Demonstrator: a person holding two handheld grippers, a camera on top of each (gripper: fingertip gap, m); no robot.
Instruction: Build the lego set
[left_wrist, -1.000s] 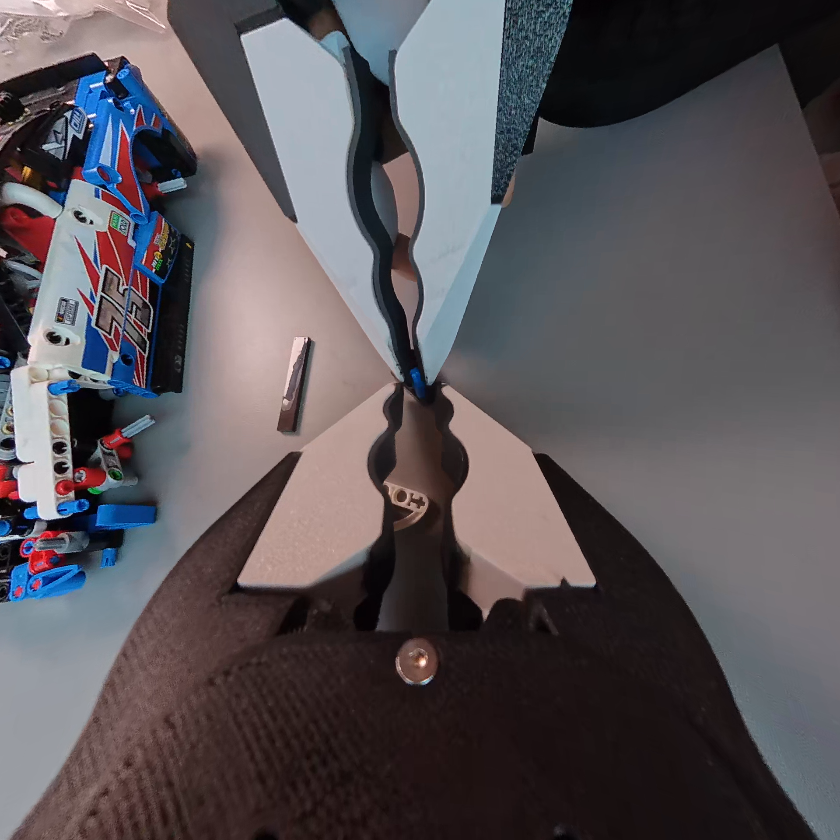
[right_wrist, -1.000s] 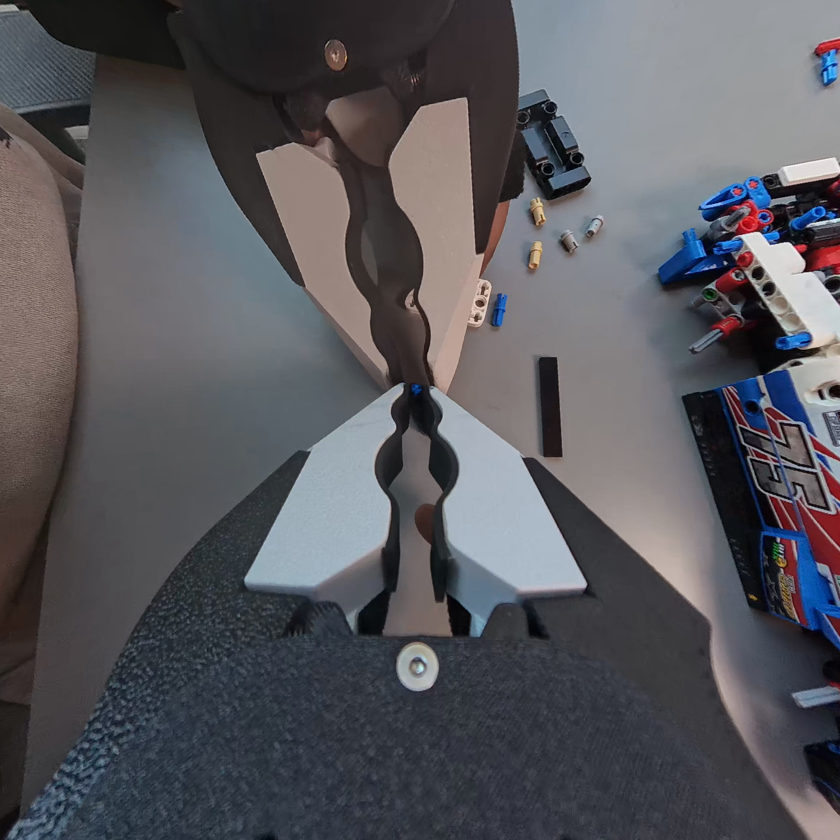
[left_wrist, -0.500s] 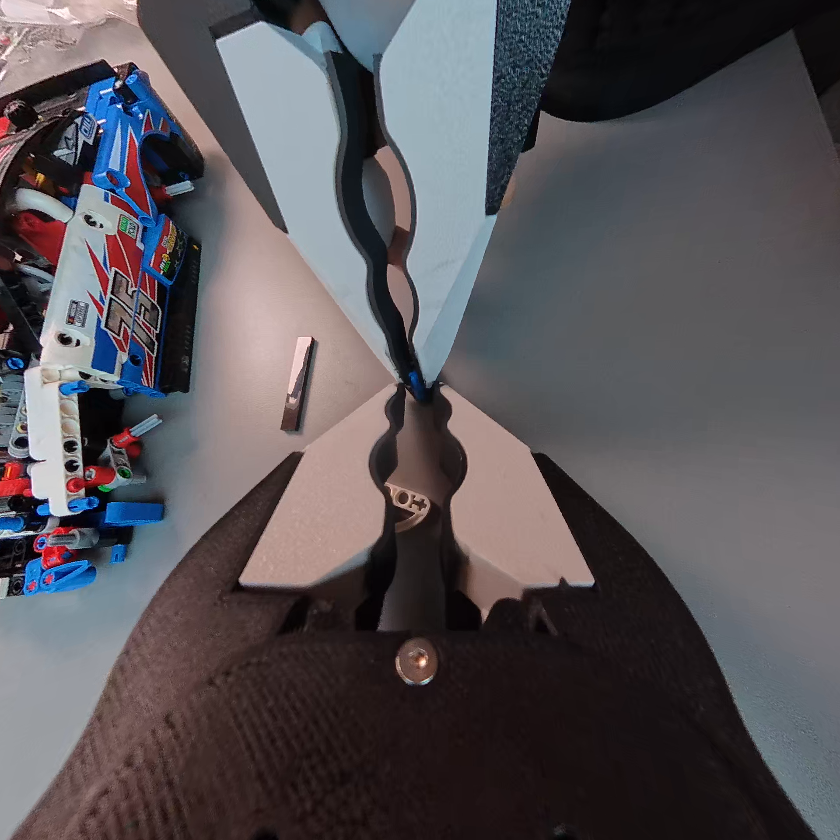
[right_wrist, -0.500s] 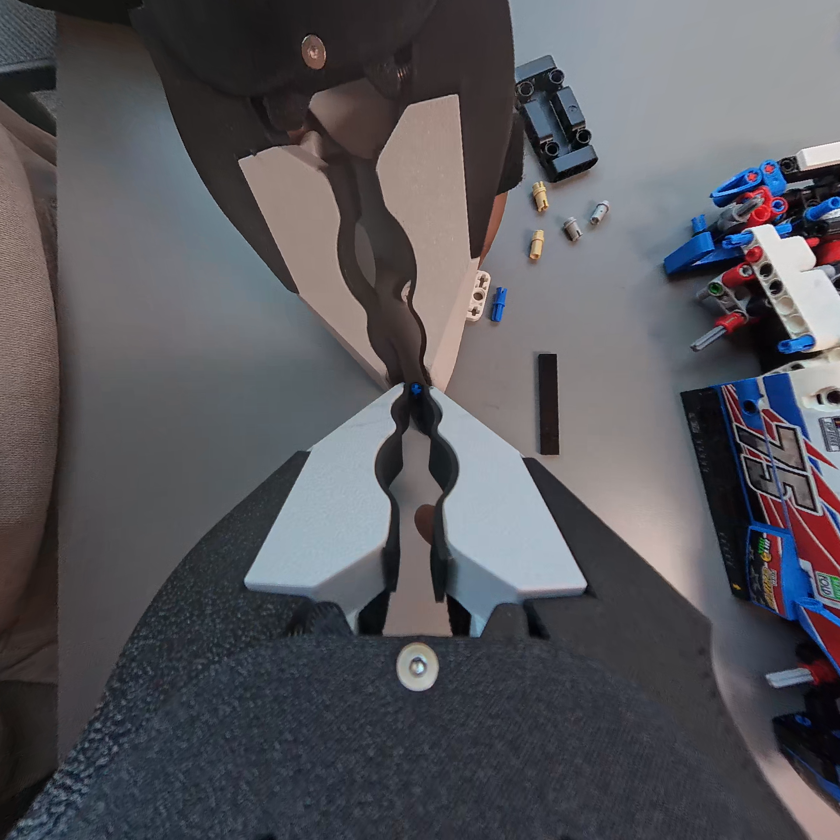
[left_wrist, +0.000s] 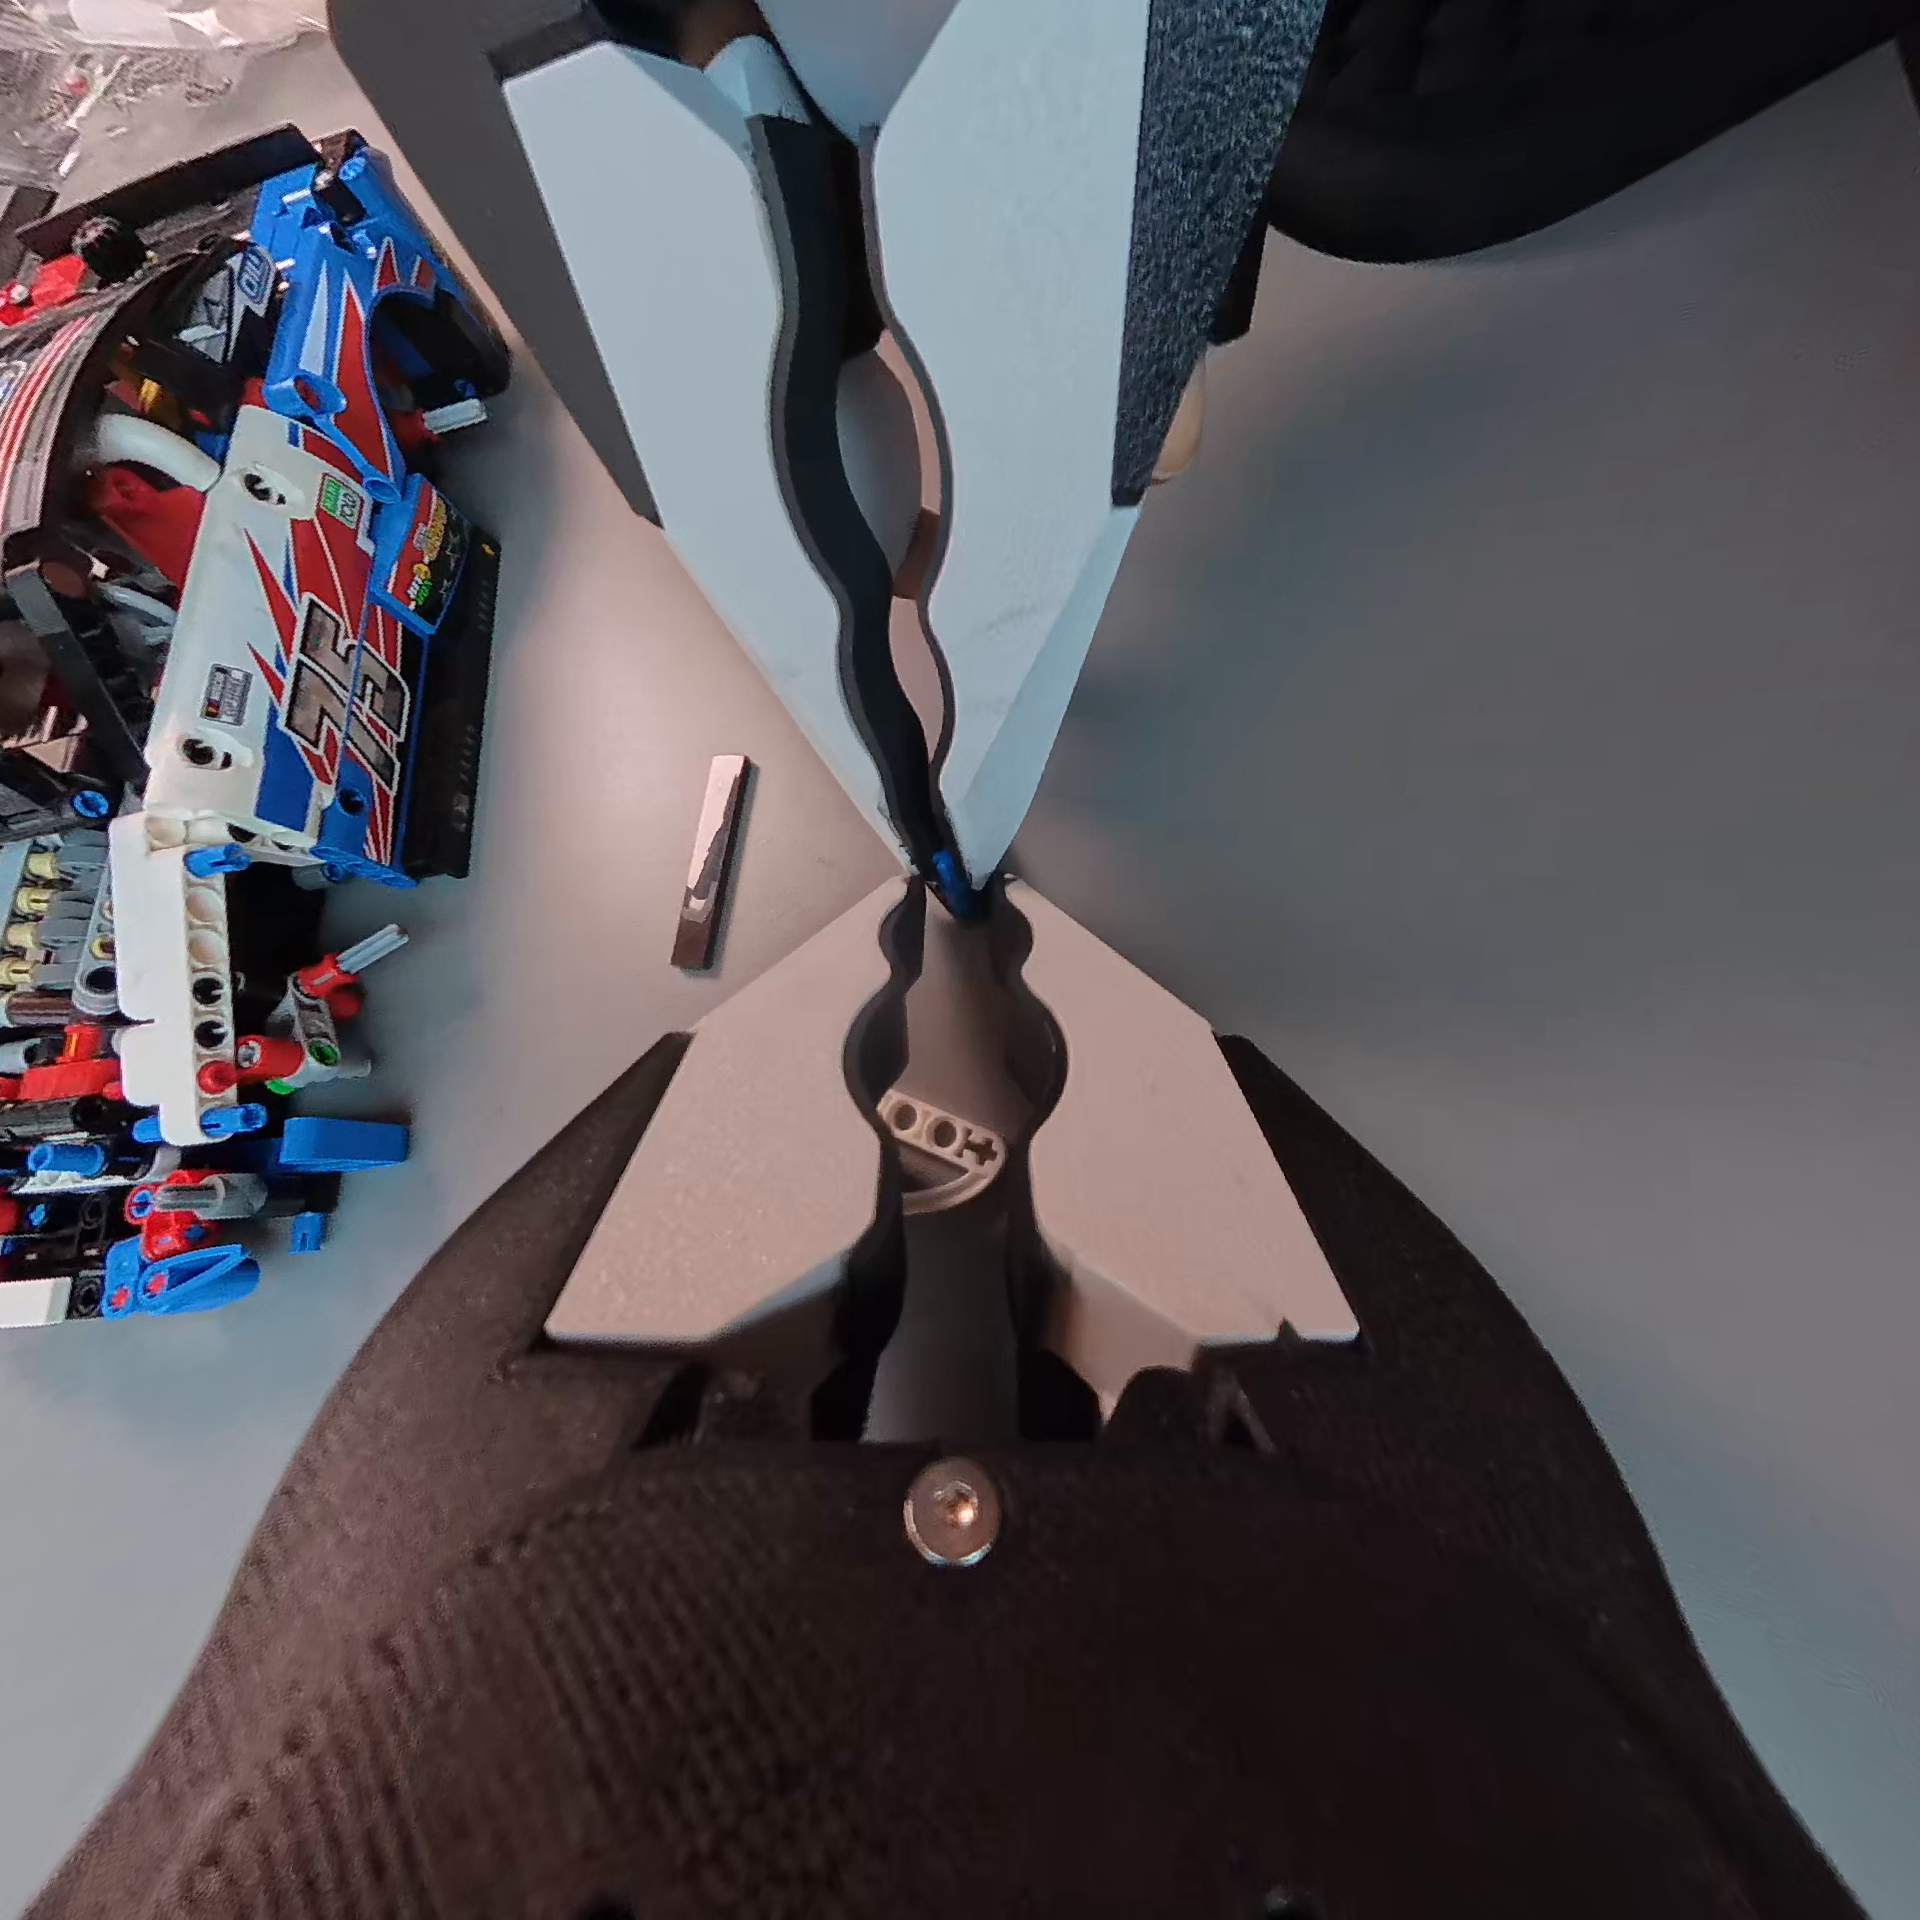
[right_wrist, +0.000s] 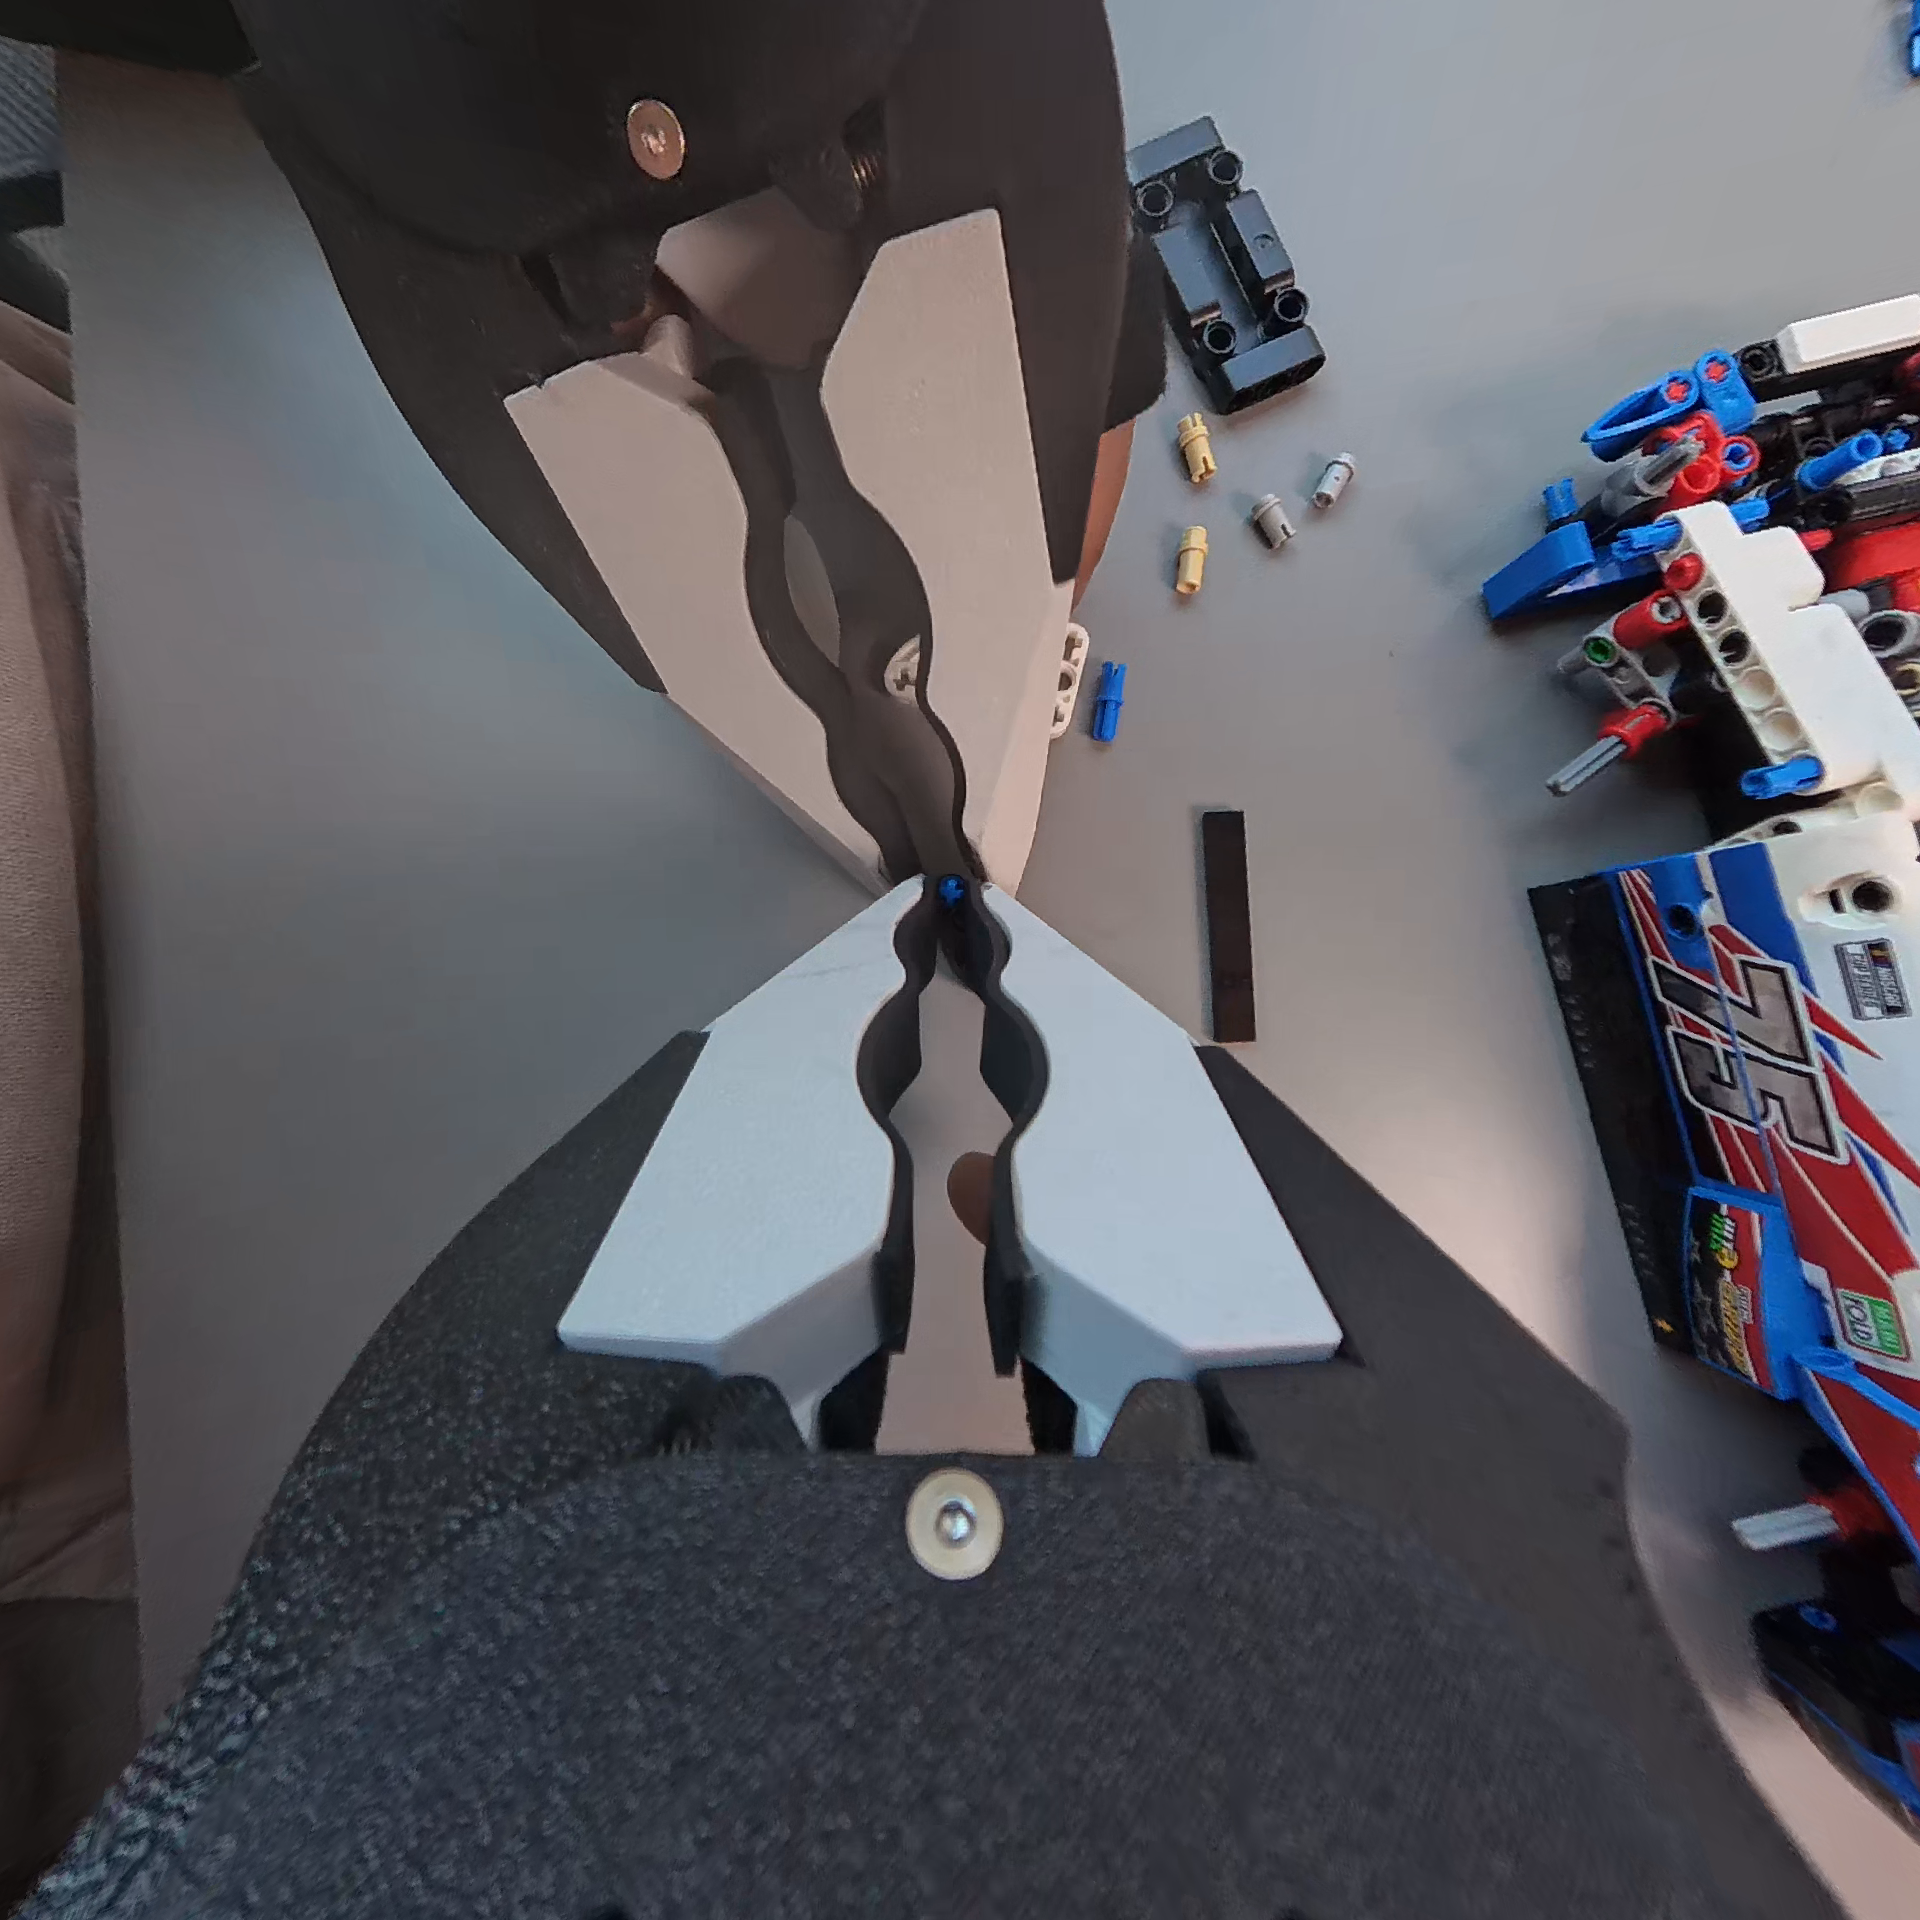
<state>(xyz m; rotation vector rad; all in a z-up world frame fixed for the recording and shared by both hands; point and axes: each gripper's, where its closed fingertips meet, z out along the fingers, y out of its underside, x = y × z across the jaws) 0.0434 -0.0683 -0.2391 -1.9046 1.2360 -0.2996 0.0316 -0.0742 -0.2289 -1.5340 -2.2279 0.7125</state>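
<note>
My left gripper (left_wrist: 961, 902) and right gripper (left_wrist: 943, 854) meet tip to tip above the grey table (left_wrist: 1455, 727). A small blue pin (left_wrist: 948, 873) sits between the tips. In the right wrist view the right gripper (right_wrist: 951, 902) is shut on the pin (right_wrist: 951, 890), seen end-on, and the left gripper (right_wrist: 930, 857) comes down from the top and pinches it too. The part-built blue, white and red race car (left_wrist: 301, 623) lies to the left; it also shows in the right wrist view (right_wrist: 1766, 1091).
A black flat tile (right_wrist: 1226, 925) lies between grippers and car. A white beam (right_wrist: 1070, 681), a loose blue pin (right_wrist: 1109, 701), tan pins (right_wrist: 1195, 447), grey pins (right_wrist: 1270, 520) and a black frame piece (right_wrist: 1226, 265) lie beyond. A person's beige clothing (right_wrist: 42, 831) borders the table's left edge. Less than 4 cm separates the two grippers' tips. The black flat tile (right_wrist: 1226, 925) sits 5 cm or so from the ends of my left fingers. It turns up in the left wrist view (left_wrist: 716, 869) as well.
Both grippers stay tip to tip on the pin. The pair has drifted slightly over the table, and the left gripper has tilted a little in the right wrist view.
</note>
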